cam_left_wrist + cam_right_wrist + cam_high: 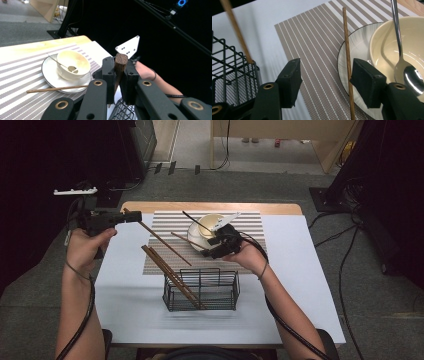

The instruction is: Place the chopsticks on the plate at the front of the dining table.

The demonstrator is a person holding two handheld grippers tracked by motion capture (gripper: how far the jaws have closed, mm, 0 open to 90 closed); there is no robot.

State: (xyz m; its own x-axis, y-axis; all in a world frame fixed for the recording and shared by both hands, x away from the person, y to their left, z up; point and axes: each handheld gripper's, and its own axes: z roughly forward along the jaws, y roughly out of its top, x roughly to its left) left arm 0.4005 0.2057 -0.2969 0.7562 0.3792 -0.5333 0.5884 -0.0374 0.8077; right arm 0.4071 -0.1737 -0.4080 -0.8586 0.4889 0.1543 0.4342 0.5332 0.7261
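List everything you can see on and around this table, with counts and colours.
White-topped wooden table: one, under everything.
Brown-and-white striped placemat: one, far middle of table.
White round plate: one, on the placemat.
Cream ceramic bowl: one, on the plate.
Silver metal spoon: one, in the bowl.
Black wire basket: one, near the placemat's front edge.
Brown wooden chopsticks: four; two leaning in the basket, one across the plate's rim, one held.
Left gripper: one, black, shut on a chopstick.
Right gripper: one, black, open astride the plate's chopstick.

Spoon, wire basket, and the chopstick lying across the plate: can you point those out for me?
spoon (410, 76), right gripper view, on its shiny bowl.
wire basket (220, 299), high view, on its front wall.
chopstick (53, 88), left gripper view, on its shaft's middle.
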